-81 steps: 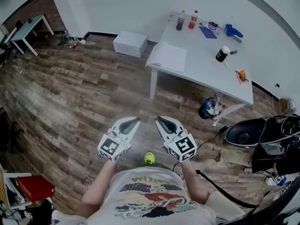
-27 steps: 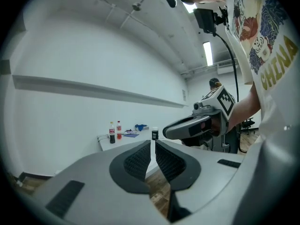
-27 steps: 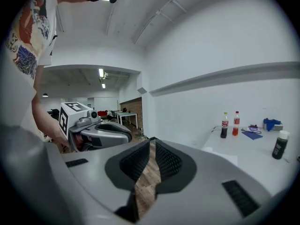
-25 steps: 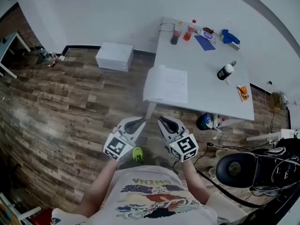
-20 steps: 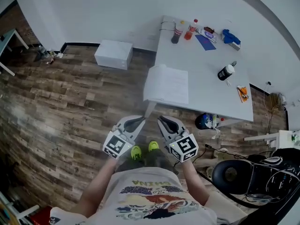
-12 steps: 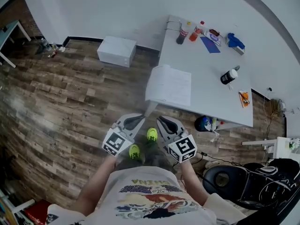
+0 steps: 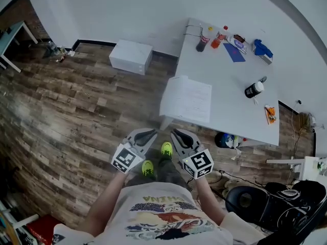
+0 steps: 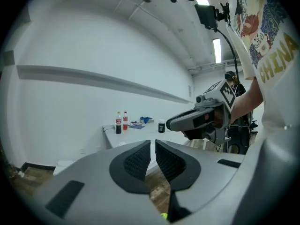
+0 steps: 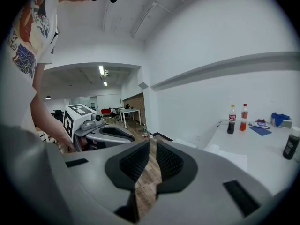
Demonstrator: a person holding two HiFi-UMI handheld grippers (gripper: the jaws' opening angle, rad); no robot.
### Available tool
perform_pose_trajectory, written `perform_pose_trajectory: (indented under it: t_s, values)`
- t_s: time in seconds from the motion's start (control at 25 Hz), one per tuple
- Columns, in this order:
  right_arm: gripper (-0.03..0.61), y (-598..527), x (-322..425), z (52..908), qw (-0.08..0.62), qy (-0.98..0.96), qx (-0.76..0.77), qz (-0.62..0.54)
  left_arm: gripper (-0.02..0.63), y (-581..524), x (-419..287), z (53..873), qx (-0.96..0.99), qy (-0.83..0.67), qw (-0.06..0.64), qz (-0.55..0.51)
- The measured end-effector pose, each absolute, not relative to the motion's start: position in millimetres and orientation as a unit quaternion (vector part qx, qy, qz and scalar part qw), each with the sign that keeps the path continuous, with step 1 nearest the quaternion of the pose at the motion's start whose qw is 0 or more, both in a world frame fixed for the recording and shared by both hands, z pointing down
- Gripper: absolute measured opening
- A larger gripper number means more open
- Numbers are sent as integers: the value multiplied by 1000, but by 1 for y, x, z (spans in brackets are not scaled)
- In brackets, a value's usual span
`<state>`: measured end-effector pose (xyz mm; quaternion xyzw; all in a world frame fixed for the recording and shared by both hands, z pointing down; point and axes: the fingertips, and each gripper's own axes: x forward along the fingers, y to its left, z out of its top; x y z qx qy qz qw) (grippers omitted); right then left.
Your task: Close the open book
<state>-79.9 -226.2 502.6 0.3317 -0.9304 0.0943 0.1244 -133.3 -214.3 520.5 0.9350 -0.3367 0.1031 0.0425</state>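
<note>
Book (image 7: 186,100) is being faced from well apart; with left gripper (image 7: 144,135) and right gripper (image 7: 178,134) jaws closed, empty, the tabletop (image 7: 232,98) should be neared first.

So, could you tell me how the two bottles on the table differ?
The dark bottle holds near-black liquid; the red bottle holds orange-red liquid. In the head view the dark bottle stands left of the red bottle. Both stand upright, side by side.
</note>
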Motion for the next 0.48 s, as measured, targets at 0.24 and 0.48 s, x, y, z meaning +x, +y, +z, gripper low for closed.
perform_pose_trajectory:
  t_s: [0.24,0.48]
  values:
    - [34,-262,-66,513,125,-934,318,107,14,-244,-114,532,937,-328,40,115]
    - [34,-309,-45,518,139,-943,286,97,15,-286,-90,542,933,-335,52,121]
